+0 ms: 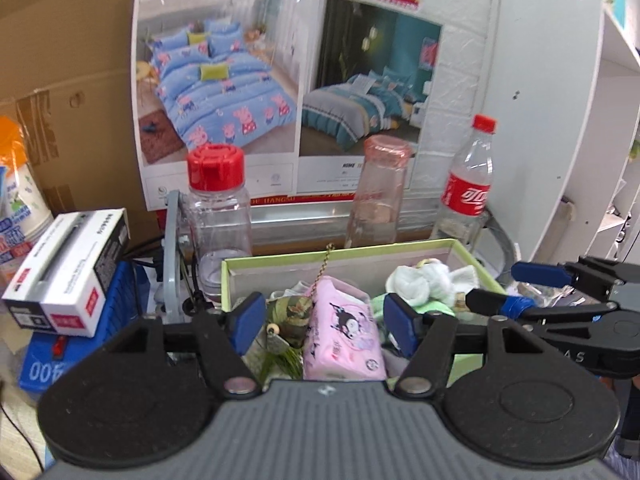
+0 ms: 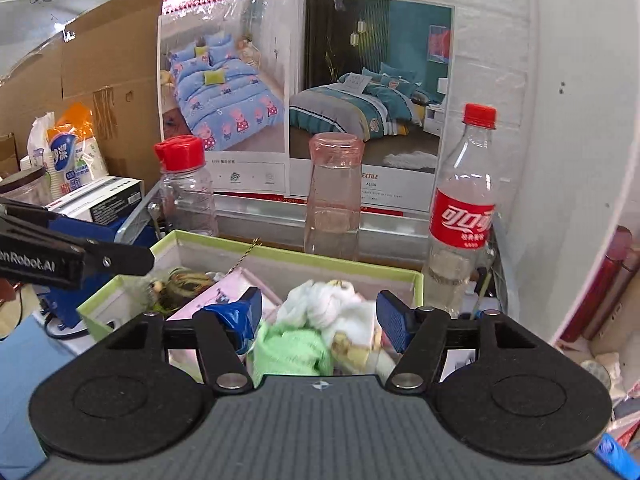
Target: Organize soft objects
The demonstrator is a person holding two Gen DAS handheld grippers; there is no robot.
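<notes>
Tissue pack [image 1: 344,332] between spread left fingers [image 1: 246,320], inside green box [image 1: 340,254]

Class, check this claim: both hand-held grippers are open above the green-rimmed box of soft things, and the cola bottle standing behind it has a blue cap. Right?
Not quite. The cola bottle has a red cap, as the right wrist view shows. The rest holds: the left hand-held gripper and right hand-held gripper are open above the green-rimmed box.

Cluttered storeroom or shop corner, bedding poster [image 1: 288,80]; cardboard carton [image 1: 68,60], white shelving [image 1: 560,120], boxed goods [image 1: 68,272]
</notes>
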